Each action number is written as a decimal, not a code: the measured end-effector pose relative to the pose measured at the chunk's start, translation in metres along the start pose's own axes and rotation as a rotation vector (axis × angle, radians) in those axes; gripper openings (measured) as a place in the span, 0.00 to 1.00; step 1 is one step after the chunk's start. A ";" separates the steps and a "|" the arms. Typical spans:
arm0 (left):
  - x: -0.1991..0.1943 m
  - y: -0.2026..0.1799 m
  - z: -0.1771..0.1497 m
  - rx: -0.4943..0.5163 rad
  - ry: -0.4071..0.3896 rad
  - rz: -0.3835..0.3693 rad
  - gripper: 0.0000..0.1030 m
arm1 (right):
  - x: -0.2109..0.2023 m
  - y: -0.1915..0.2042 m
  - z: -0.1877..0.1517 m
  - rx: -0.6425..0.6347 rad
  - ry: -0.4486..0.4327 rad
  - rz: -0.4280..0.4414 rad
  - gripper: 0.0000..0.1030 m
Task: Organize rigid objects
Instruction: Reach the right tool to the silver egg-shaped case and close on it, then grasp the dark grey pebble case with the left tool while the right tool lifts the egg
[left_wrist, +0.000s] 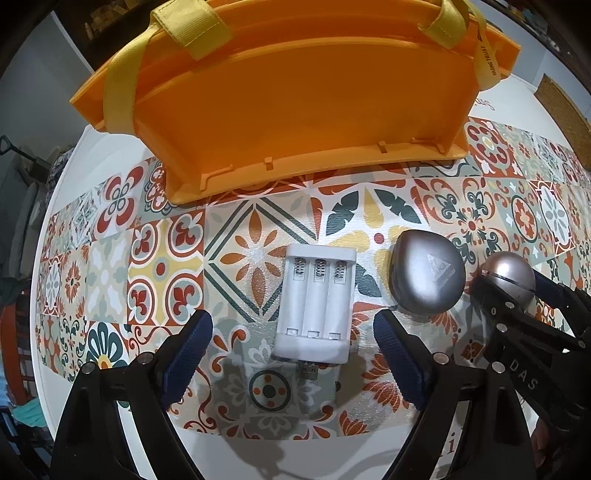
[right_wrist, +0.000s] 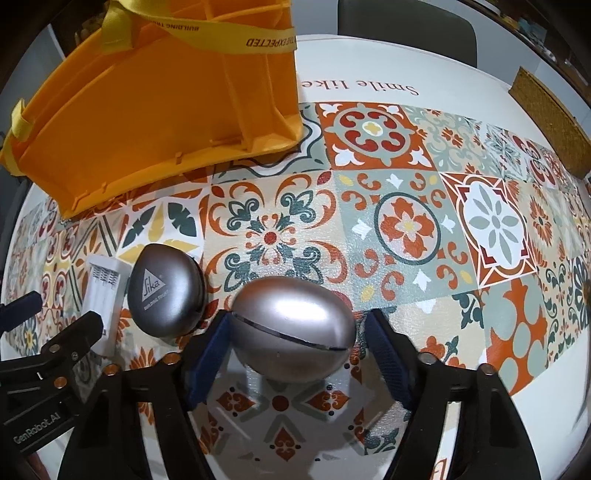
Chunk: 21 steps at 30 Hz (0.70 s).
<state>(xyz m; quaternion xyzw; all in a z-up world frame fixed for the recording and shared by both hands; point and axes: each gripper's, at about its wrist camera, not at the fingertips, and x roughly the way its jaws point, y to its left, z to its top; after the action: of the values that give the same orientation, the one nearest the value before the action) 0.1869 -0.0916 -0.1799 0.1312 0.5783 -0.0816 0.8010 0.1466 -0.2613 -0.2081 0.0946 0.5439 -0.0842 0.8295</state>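
— What is the left hand-held gripper (left_wrist: 291, 325) doing right now?

— It is hanging over the table (right_wrist: 369, 85) with its jaws standing wide apart, gripping nothing. The white battery charger (left_wrist: 314, 306) is lying flat on the patterned tablecloth (left_wrist: 258, 229) between its two blue pads, and neither pad is touching it. All three battery slots are sitting empty, springs showing.

— And the right hand-held gripper (right_wrist: 295, 347)?

— That one is pointing steeply down around the silver egg-shaped case (right_wrist: 295, 328). In the right wrist view the case's left end is sitting against the left pad, while a narrow gap is showing between its right end and the other pad. So the jaws are part-way in but not yet clamping; the case is resting on the tablecloth.

— Anything between the two?

— A second silver case (right_wrist: 166, 295), flatter and teardrop-shaped, with a triangle logo on its lid. It is lying just beside the egg-shaped one, and the charger is lying near it on the other side.

— Where is the orange bag (left_wrist: 295, 92) standing?

— It is standing upright at the far side of the tablecloth, well apart from the three small things, its yellow straps (left_wrist: 192, 26) drooping over the top edge. Its inside is not showing from either view.
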 end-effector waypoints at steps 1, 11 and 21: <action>0.000 0.000 0.000 0.001 -0.001 -0.001 0.87 | 0.001 -0.001 0.001 0.004 0.000 0.000 0.63; -0.012 -0.007 -0.005 0.038 -0.028 -0.044 0.87 | -0.010 -0.005 -0.002 0.028 -0.015 -0.002 0.63; -0.029 -0.039 -0.002 0.100 -0.091 -0.127 0.86 | -0.034 -0.029 -0.012 0.064 -0.045 -0.021 0.63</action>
<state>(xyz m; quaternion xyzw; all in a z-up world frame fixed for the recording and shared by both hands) 0.1649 -0.1283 -0.1580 0.1305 0.5438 -0.1668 0.8120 0.1161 -0.2850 -0.1834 0.1135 0.5230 -0.1123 0.8373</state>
